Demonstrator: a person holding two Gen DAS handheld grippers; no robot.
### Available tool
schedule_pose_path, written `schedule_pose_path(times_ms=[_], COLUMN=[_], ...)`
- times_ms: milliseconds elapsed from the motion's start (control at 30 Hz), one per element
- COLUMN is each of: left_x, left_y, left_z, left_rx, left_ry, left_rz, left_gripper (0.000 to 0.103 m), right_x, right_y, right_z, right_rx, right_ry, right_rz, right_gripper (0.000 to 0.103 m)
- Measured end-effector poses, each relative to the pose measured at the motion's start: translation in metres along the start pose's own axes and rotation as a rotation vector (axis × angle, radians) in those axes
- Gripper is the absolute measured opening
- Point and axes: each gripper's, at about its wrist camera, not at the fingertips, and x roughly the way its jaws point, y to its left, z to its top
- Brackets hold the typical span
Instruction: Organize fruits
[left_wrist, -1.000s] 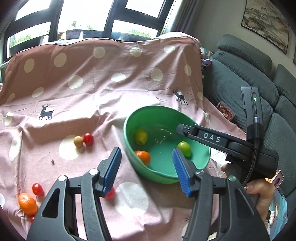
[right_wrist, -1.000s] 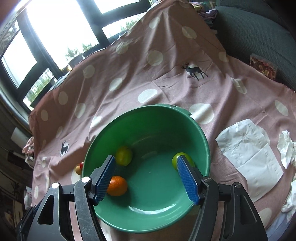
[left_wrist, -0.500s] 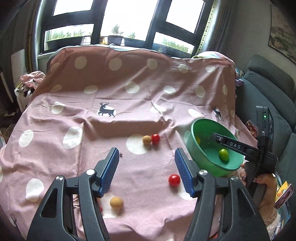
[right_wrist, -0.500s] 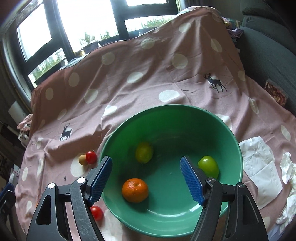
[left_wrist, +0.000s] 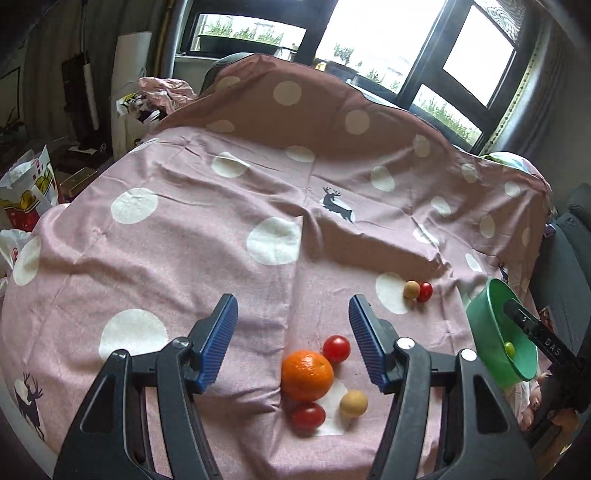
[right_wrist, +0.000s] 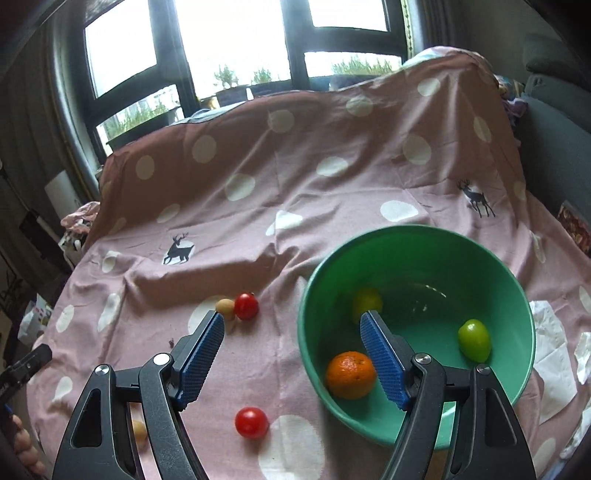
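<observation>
Since a second ago your left hand-held gripper (left_wrist: 291, 332) has swung from the green bowl (left_wrist: 484, 325) to an orange (left_wrist: 307, 375) on the pink sheet (left_wrist: 184, 229), jaws closing slightly, nothing between. Your right hand-held gripper (right_wrist: 291, 343) hangs spread, empty, astride the bowl (right_wrist: 517, 295) rim.

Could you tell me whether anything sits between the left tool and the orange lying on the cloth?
Nothing visible blocks it. The left tool hangs open above the orange with clear air between. Two red tomatoes touch the orange's sides and may crowd the fingers.
</observation>
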Motion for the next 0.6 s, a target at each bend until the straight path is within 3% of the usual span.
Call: schedule_pose_path(times_ms=[67, 233, 400, 500, 600], left_x=[0.004, 0.008, 0.010, 0.009, 0.009], left_y=[0.007, 0.022, 0.037, 0.039, 0.039], left_z=[0.001, 0.002, 0.004, 0.005, 0.005], left_rx=[-0.023, -0.081, -0.154, -0.162, -0.157], left_ry=[0.013, 0.035, 0.050, 0.048, 0.047], left_rz=[0.003, 0.013, 0.021, 0.024, 0.025], left_gripper=[0.061, 0.061, 0.061, 0.061, 0.061], right_x=[0.002, 0.023, 0.042, 0.061, 0.072], right_y=[0.017, 0.062, 0.106, 0.122, 0.131], right_z=[-0.003, -0.019, -0.042, -0.054, -0.065], right_rx=[-0.029, -0.064, -0.090, -0.051, -0.030], right_ry=[0.011, 0.120, 0.269, 0.380, 0.431], right_rz=[0.070, 0.343, 0.534, 0.595, 0.597], right_gripper=[0.076, 0.076, 0.074, 0.064, 0.060])
